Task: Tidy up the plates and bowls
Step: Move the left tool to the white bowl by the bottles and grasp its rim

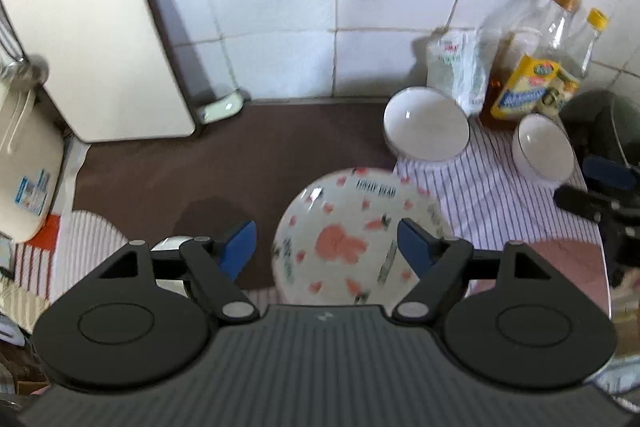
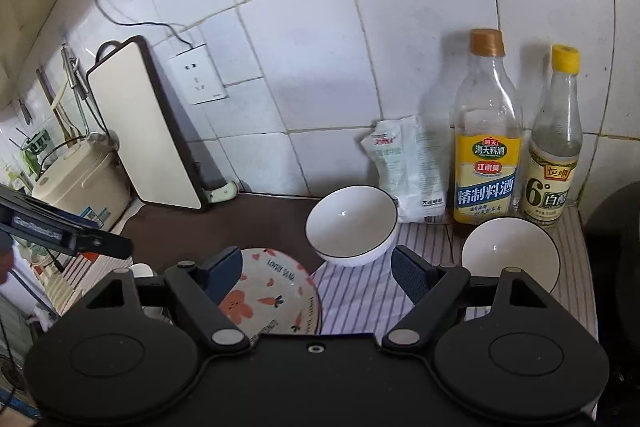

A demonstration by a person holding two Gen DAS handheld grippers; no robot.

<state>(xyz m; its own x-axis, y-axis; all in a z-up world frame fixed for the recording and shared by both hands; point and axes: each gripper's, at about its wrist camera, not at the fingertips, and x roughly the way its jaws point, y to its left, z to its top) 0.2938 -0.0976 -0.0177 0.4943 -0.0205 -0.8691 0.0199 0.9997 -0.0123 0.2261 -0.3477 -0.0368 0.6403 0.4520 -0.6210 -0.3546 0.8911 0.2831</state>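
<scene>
A white plate with pink bear and carrot prints (image 1: 348,239) lies on the counter, partly on a striped cloth (image 1: 480,195). My left gripper (image 1: 326,247) is open and hovers over it, empty. Two white bowls with dark rims sit upright on the cloth: a larger one (image 1: 426,129) and a smaller one (image 1: 542,147). In the right wrist view the plate (image 2: 272,299) is at lower left, the bowls in the centre (image 2: 352,223) and at right (image 2: 510,253). My right gripper (image 2: 318,275) is open and empty, above the cloth (image 2: 360,291) in front of the bowls.
Two bottles (image 2: 486,147) (image 2: 554,151) and a white packet (image 2: 412,171) stand against the tiled wall behind the bowls. A cutting board (image 2: 144,131) leans at the left wall beside a rice cooker (image 2: 80,179). A dark pot (image 2: 616,247) sits far right.
</scene>
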